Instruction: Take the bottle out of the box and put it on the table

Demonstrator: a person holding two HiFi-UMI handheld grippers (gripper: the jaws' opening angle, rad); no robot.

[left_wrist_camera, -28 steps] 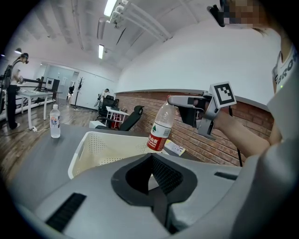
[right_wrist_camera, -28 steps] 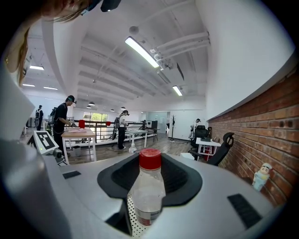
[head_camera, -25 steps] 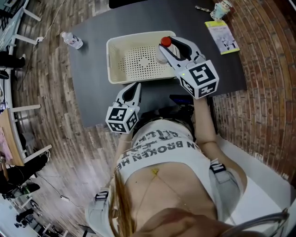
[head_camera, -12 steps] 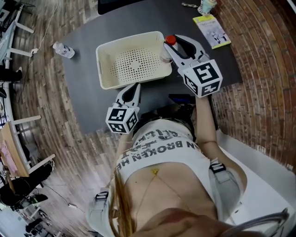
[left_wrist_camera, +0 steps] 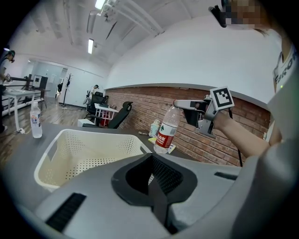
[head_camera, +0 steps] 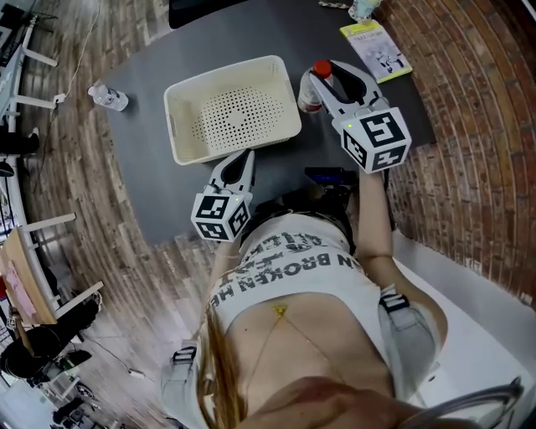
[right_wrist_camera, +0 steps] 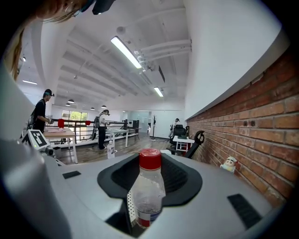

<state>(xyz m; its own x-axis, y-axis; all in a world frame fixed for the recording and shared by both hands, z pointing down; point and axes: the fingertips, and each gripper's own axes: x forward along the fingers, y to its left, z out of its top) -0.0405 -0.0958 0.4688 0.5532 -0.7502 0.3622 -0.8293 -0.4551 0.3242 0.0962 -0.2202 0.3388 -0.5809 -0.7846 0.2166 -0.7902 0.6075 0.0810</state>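
The clear bottle (head_camera: 313, 92) with a red cap and red label is upright between the jaws of my right gripper (head_camera: 325, 82), which is shut on it. It is just right of the empty cream perforated box (head_camera: 181, 142), over the dark table (head_camera: 151, 184). In the right gripper view the bottle (right_wrist_camera: 146, 193) fills the gap between the jaws. From the left gripper view I see the bottle (left_wrist_camera: 167, 130) beyond the box (left_wrist_camera: 51, 161); whether its base touches the table I cannot tell. My left gripper (head_camera: 244, 159) is shut and empty at the box's near edge.
A second water bottle (head_camera: 107, 96) stands near the table's far left corner. A yellow-edged booklet (head_camera: 376, 50) and a small figurine (head_camera: 362, 8) lie at the far right. A brick wall runs along the right of the table.
My right gripper has carried the bottle rightward, from over the box's right rim to clear of the box. The left gripper stays at the box's near edge.
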